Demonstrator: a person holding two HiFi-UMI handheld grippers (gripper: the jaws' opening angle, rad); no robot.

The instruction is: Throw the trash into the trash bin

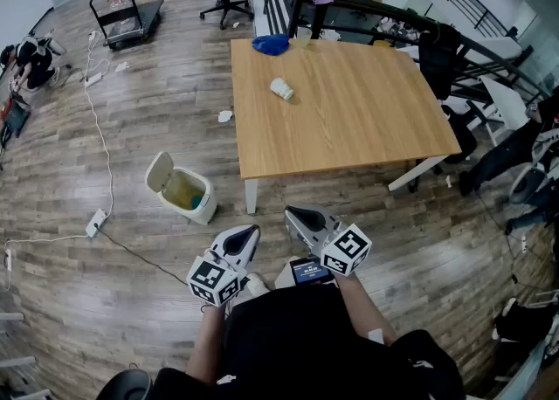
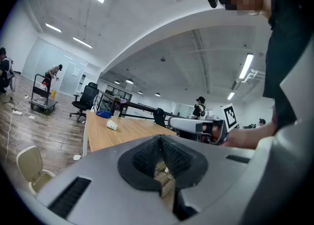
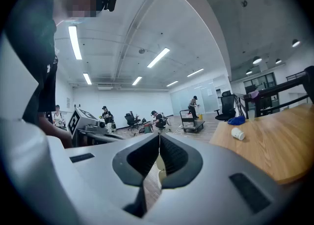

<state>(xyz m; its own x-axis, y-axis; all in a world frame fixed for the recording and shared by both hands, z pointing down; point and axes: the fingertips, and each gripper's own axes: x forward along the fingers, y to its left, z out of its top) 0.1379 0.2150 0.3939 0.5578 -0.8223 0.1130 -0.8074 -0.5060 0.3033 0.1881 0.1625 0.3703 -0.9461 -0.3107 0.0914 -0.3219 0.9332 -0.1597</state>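
Note:
A crumpled white paper cup [image 1: 281, 88] lies on its side on the wooden table [image 1: 349, 127]; it also shows as the cup [image 2: 113, 126] and the cup [image 3: 238, 133] in the two gripper views. A small white scrap [image 1: 225, 115] lies on the floor by the table's left edge. The white trash bin [image 1: 185, 189] stands on the floor left of the table's near corner, lid up; the left gripper view shows the bin [image 2: 32, 167] low at the left. My left gripper [image 1: 253, 231] and right gripper [image 1: 293, 212] are held near my body, short of the table, both shut and empty.
A blue bag [image 1: 270, 44] and a clear cup [image 1: 302, 37] sit at the table's far edge. A white cable with a power strip [image 1: 96, 222] trails across the floor left of the bin. Office chairs, a cart [image 1: 122, 14] and railings stand beyond.

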